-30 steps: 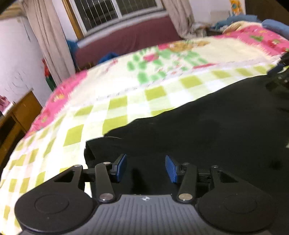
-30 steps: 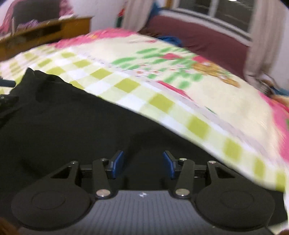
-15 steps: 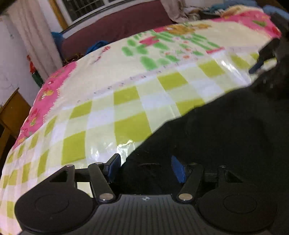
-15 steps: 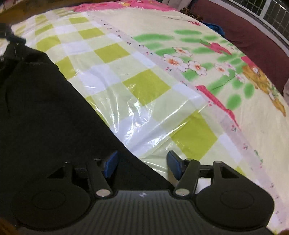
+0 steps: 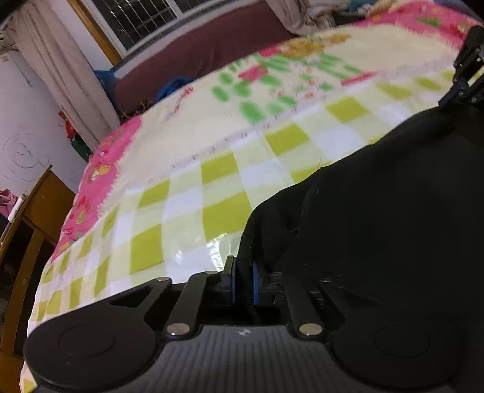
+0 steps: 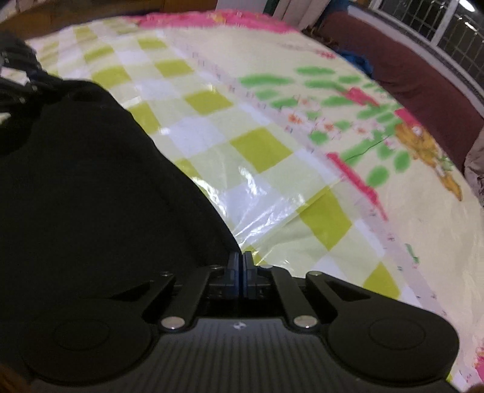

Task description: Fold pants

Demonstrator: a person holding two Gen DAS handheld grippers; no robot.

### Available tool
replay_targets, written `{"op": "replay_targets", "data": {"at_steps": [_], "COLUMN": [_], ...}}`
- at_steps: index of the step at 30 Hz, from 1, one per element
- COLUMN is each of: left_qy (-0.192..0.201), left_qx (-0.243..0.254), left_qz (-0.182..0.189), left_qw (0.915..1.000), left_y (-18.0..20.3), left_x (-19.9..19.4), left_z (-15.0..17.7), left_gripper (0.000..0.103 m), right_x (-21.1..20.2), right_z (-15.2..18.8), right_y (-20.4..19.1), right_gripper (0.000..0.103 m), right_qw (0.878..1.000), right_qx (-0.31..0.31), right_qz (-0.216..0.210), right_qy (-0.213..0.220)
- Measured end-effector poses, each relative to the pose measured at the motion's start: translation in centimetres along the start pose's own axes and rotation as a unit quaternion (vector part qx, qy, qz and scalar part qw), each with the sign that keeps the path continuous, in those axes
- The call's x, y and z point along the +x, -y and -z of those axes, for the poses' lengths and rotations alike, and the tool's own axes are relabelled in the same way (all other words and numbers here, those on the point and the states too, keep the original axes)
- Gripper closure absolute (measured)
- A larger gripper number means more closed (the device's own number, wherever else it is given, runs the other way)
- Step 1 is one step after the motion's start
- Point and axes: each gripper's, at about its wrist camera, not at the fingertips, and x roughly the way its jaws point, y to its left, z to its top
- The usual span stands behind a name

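Note:
The black pants (image 5: 378, 211) lie on a bed with a green-checked, plastic-covered sheet (image 5: 217, 175). My left gripper (image 5: 242, 281) is shut on the pants' left edge, with a fold of black cloth between its blue pads. In the right wrist view the pants (image 6: 90, 187) fill the left side, and my right gripper (image 6: 241, 272) is shut on their right edge, pads pressed together. The right gripper shows at the far right of the left wrist view (image 5: 466, 78), and the left gripper at the upper left of the right wrist view (image 6: 18, 69).
A wooden cabinet (image 5: 33, 217) stands left of the bed. A maroon headboard or sofa (image 5: 205, 57) and a barred window (image 5: 145, 15) with curtains lie beyond the bed. The sheet's pink border (image 5: 99, 181) marks the bed's left edge.
Both grippers were open over the pants' far edge half a second ago. Now both have shut on that edge, and the cloth bunches up at the left gripper.

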Motion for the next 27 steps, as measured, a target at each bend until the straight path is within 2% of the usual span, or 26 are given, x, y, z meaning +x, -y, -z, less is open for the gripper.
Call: {"op": "replay_targets", "data": {"at_steps": [6,10,12,13,16,17,19,20,21,24,27], "left_qy": [0.051,0.082,0.089,0.092,0.087,0.086,0.095,0.1,0.105,0.12,0.115], "left_qx": [-0.024,-0.048,-0.046,-0.046,-0.069,-0.08,-0.089,-0.093,-0.104,-0.117,-0.098], "left_qz": [0.002,0.023,0.038,0.032,0.023,0.023,0.014,0.005,0.003,0.009,0.016], "left_qw": [0.9984,0.9952,0.9942,0.9941,0.9935,0.9928,0.9913,0.9907,0.9891,0.9858,0.9883], "left_y": [0.3,2.4,4.3,5.3,7.0,7.1,6.9,6.8,6.4,5.6,5.9], "left_x": [-7.9,-15.4,-18.6,-19.5,-20.2,-20.3,-20.3,-20.4,-20.5,-20.9,-20.6], "left_z": [2.0,6.7,10.0,11.3,13.8,14.0,13.9,13.7,13.5,13.3,13.4], "left_gripper": [0.078,0.078,0.077,0.079,0.08,0.08,0.08,0.08,0.08,0.079,0.069], "right_x": [-9.6,-18.5,-21.4,-22.2,-21.9,-21.3,-19.8,-18.9,-18.1,-15.2,-12.5], "right_z": [1.9,6.4,9.3,10.7,12.9,13.1,12.8,12.5,12.0,10.3,9.1], "right_y": [-2.4,-7.1,-10.4,-12.0,-15.2,-16.0,-17.2,-17.6,-17.7,-16.8,-15.0], "right_gripper": [0.103,0.103,0.103,0.103,0.101,0.097,0.081,0.07,0.066,0.065,0.065], "right_qw": [0.998,0.995,0.995,0.996,0.998,0.998,0.997,0.995,0.993,0.987,0.987], "right_qx": [0.025,0.04,0.035,0.035,0.013,0.001,-0.037,-0.054,-0.072,-0.1,-0.092], "right_qz": [0.002,-0.027,-0.036,-0.033,0.011,0.022,0.049,0.063,0.076,0.111,0.118], "right_qy": [0.05,0.088,0.082,0.079,0.068,0.065,0.055,0.056,0.061,0.064,0.065]}}
